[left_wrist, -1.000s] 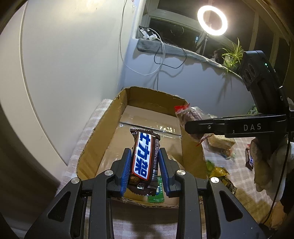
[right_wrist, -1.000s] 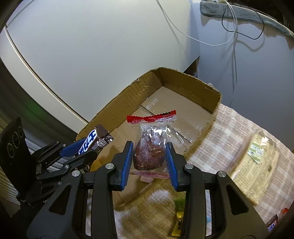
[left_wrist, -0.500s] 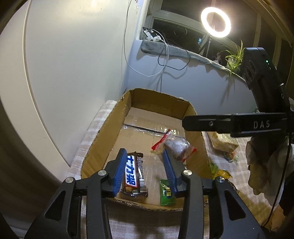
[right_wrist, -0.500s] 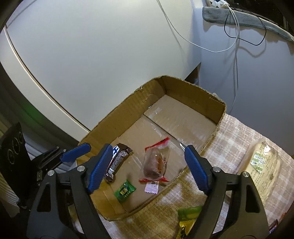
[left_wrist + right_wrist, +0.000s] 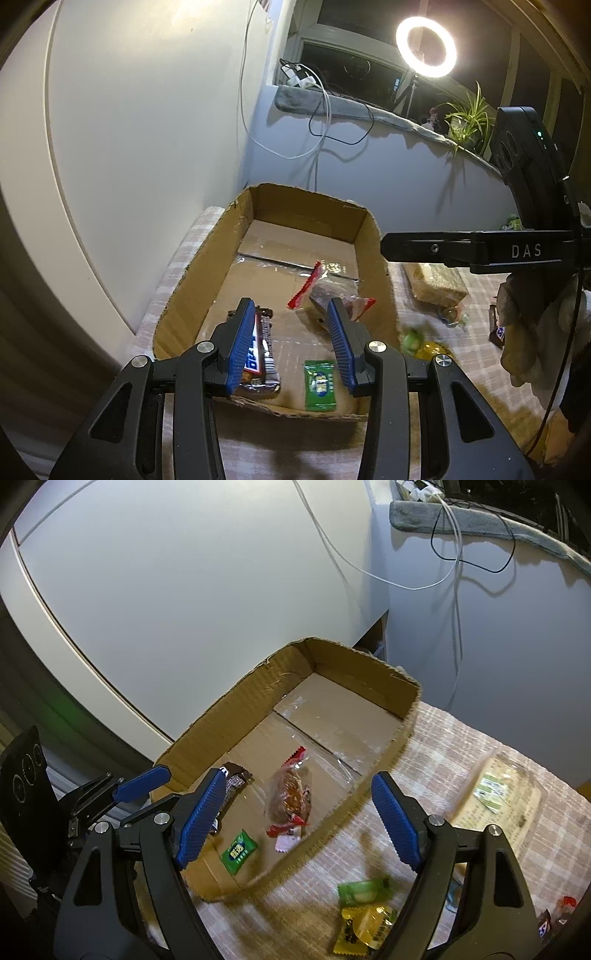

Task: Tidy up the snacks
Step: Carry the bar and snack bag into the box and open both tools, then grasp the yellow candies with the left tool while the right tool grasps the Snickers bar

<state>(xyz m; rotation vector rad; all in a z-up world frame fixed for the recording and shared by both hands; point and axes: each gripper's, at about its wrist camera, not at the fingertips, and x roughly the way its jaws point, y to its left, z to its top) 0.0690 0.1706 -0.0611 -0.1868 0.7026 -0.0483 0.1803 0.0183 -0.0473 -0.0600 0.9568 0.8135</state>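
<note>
A shallow cardboard box (image 5: 199, 266) (image 5: 229, 709) stands on a checked cloth. A Snickers bar (image 5: 264, 354) (image 5: 232, 784), a clear packet with red ends (image 5: 328, 291) (image 5: 290, 794) and a small green packet (image 5: 319, 384) (image 5: 238, 851) lie in its near part. My left gripper (image 5: 291, 343) is open above the box's near edge, the bar lying under its left finger. My right gripper (image 5: 301, 816) is open wide and empty over the box's right wall. Each gripper shows in the other's view.
On the cloth right of the box lie a green packet (image 5: 364, 890), a yellow packet (image 5: 365, 928), a large tan bagged snack (image 5: 498, 797) (image 5: 434, 280) and another Snickers bar (image 5: 496, 330). A white wall and hanging cables stand behind the box.
Both grippers opened and let go: the Snickers bar and the red-ended packet dropped into the box. Both grippers then drew back a little and stayed open.
</note>
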